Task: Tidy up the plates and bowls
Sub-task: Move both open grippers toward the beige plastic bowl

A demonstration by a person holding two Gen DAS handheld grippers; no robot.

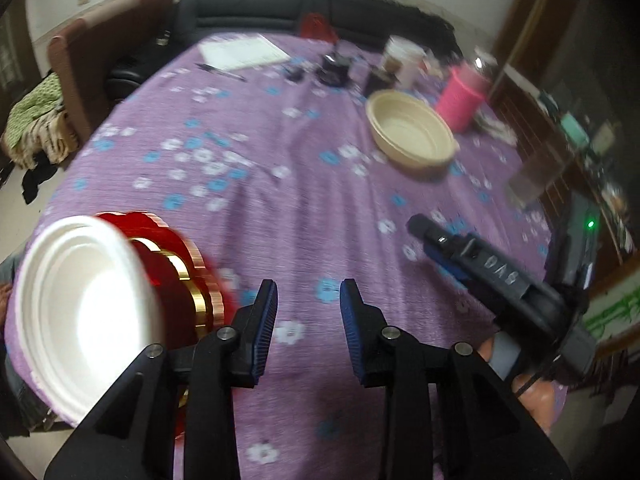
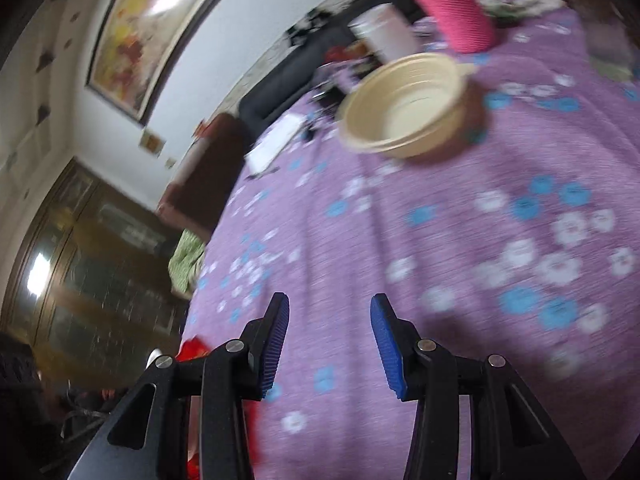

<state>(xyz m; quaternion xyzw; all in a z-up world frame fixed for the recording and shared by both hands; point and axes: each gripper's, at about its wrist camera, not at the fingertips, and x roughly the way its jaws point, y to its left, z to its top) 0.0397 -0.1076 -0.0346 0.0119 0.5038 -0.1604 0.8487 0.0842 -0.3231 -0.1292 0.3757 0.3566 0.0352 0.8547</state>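
A white plate lies on a red and gold plate at the near left edge of the table. A beige bowl sits far right on the table; it also shows in the right wrist view. My left gripper is open and empty above the purple tablecloth, just right of the plates. My right gripper is open and empty over the tablecloth; its body shows at the right of the left wrist view. A bit of the red plate shows by its left finger.
A pink container, a white cup, a white notepad, a pen and dark small items stand at the table's far side. A dark sofa and a brown chair lie beyond.
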